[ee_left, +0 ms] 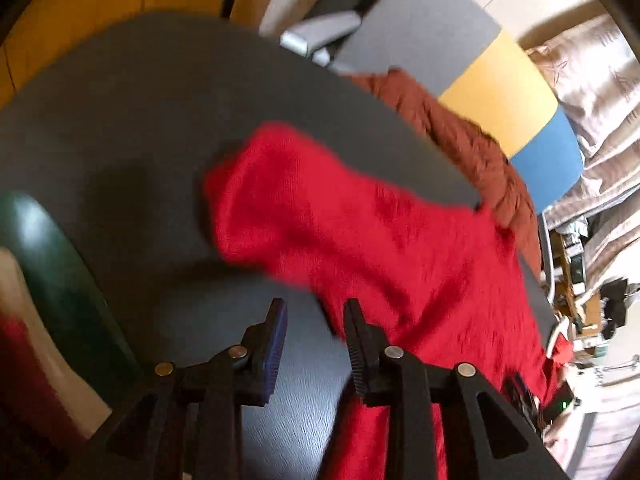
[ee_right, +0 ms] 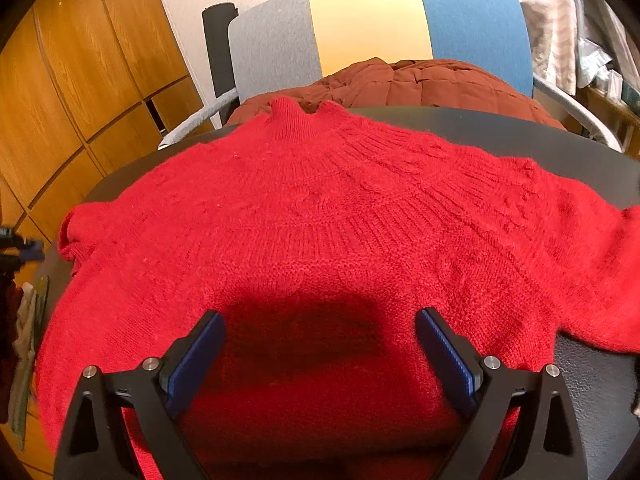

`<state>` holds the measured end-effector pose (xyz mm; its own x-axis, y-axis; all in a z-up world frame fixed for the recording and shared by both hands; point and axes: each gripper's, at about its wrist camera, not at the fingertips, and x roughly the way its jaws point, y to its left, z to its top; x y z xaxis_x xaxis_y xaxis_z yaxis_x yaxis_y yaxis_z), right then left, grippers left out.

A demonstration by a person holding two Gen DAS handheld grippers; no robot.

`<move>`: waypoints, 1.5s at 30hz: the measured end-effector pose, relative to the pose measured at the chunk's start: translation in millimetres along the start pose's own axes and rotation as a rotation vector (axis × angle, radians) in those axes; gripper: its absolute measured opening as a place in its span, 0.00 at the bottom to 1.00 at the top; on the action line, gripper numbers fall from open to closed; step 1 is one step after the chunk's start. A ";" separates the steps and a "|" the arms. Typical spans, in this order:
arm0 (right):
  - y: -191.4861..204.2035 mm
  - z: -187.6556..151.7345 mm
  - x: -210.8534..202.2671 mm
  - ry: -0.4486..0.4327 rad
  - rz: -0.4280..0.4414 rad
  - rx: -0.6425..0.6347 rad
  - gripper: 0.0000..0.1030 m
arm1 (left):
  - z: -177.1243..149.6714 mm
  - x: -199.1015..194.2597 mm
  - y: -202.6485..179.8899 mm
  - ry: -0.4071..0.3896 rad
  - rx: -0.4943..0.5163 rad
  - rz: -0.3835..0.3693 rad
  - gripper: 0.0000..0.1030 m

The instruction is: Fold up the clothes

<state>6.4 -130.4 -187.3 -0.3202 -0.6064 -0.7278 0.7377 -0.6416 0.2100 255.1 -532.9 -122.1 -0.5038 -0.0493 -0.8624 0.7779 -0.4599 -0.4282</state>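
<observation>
A red knitted sweater (ee_right: 320,216) lies spread flat on the dark grey table (ee_right: 580,140), its collar (ee_right: 292,120) at the far edge and its sleeves out to both sides. My right gripper (ee_right: 322,318) hovers over the lower body of the sweater, open wide, with nothing pinched. In the left wrist view one sleeve of the sweater (ee_left: 320,208) lies folded over on the table (ee_left: 140,120). My left gripper (ee_left: 316,320) stands just short of that sleeve, partly open, and only bare table shows between its pads. The picture is blurred.
A chair (ee_right: 368,24) with a grey, yellow and blue back stands behind the table, with a rust-brown quilted jacket (ee_right: 420,80) on its seat. Wooden cupboard doors (ee_right: 80,80) fill the left. Green, white and dark red fabrics (ee_left: 44,288) lie at the table's left side.
</observation>
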 end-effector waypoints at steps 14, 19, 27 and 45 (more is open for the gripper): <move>3.1 2.2 3.7 0.019 -0.035 -0.031 0.96 | 4.9 76.0 -25.0 0.005 -0.117 -0.016 0.38; 4.5 2.8 5.3 0.026 -0.036 -0.043 0.98 | 12.5 63.8 -16.5 -0.020 -0.092 0.071 0.13; 4.9 2.9 7.1 0.029 -0.030 -0.050 1.00 | 24.7 -44.1 25.8 -0.144 -0.129 0.097 0.10; 13.9 4.5 11.2 0.059 -0.080 -0.082 1.00 | 42.2 -48.2 -40.7 -0.177 0.127 0.237 0.23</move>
<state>10.3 -148.2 -189.6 -0.3464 -0.5246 -0.7777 0.7580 -0.6449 0.0974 231.8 -549.2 -51.7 -0.3809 -0.3166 -0.8687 0.8340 -0.5234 -0.1748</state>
